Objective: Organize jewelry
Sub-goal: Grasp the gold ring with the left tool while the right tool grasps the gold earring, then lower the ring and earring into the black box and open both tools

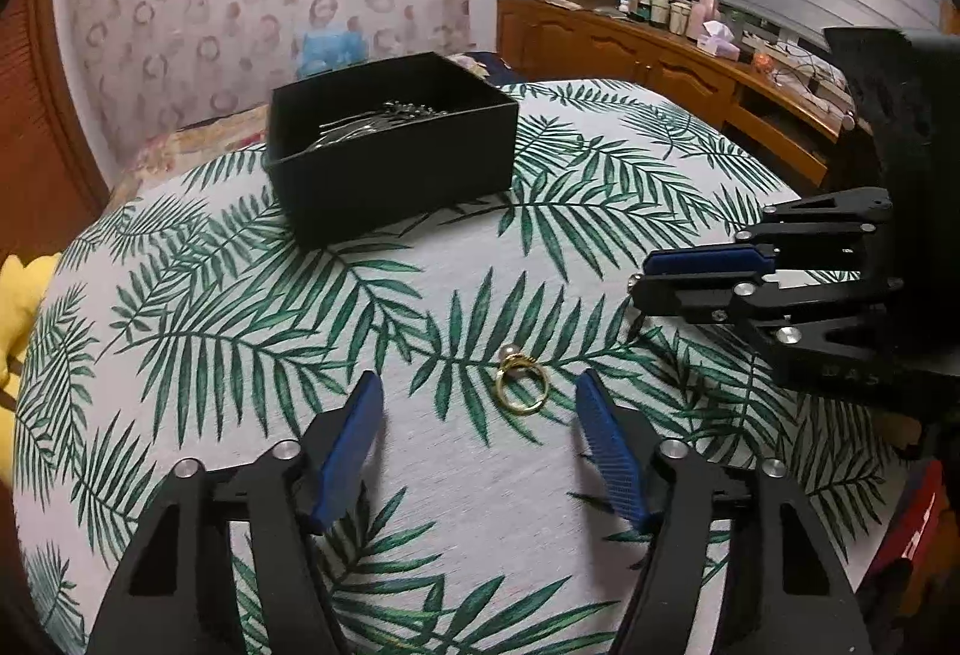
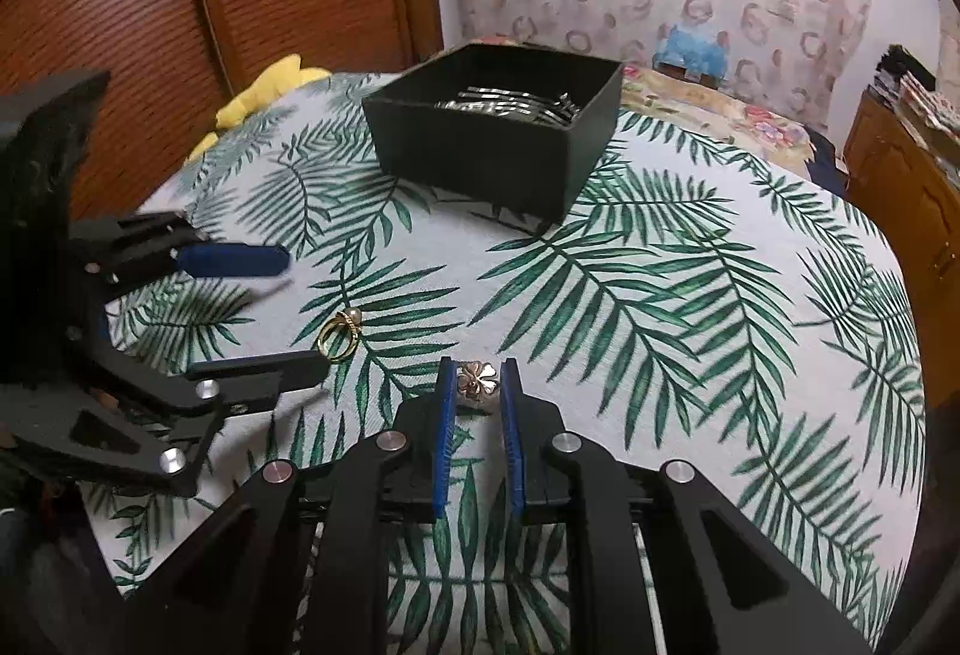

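The right gripper pinches a small flower-shaped ornament between nearly closed jaws. The left gripper stands spread wide around the gold pearl ring, which lies flat on the leaf-print tablecloth (untouched, it seems). Close squarely across the band, then carry both to the black box beyond.
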Tool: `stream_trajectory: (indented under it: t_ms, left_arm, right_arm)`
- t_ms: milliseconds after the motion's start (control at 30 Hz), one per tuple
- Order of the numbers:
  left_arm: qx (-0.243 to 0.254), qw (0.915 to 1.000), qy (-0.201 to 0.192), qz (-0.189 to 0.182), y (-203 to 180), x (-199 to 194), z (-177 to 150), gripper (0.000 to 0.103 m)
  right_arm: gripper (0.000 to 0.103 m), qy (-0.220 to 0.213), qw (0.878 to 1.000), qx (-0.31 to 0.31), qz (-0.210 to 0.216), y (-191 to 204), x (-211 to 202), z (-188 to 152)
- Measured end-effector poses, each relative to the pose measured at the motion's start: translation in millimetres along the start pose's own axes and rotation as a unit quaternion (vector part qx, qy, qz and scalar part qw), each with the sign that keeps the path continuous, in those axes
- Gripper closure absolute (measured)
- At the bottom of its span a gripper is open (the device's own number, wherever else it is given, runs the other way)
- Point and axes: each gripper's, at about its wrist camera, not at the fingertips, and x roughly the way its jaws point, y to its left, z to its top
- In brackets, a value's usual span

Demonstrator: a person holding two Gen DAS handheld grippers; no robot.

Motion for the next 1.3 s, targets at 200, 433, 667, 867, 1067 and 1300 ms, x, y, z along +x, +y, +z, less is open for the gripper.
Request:
stream_trajectory:
  t_ms: [200, 433, 667, 867, 1067, 1300]
  left_arm:
    - [0.015, 0.9999, 0.002, 0.001, -8, 5, 4, 0.061]
    - [0.026, 0.9996, 0.008, 0.004, -14, 9, 3, 0.072]
    - [0.030, 0.9995, 0.003, -0.002, -15, 9, 5, 0.084]
    - [0.014, 0.9997, -0.018, -0.004, -8, -1, 9, 0.084]
    - [-0.002, 0.9991, -0.042, -0.002, 3, -17, 18, 0.084]
    - [-0.015, 0.9972, -0.072, 0.010, 20, -36, 31, 0.084]
  right_arm:
    - [0.087, -0.012, 1.000, 0.005, -0.002, 0, -12, -7]
    - [0.087, -0.012, 1.000, 0.004, -0.001, 1, -13, -9]
    - [0.087, -0.014, 1.000, 0.005, 0.000, 3, -14, -10]
    - [0.086, -0.026, 1.000, 0.001, -0.002, 8, -23, -4]
    - [0.086, -0.042, 0.999, -0.009, -0.007, 11, -32, 10]
    - [0.087, -0.061, 0.998, -0.024, -0.014, 13, -34, 35]
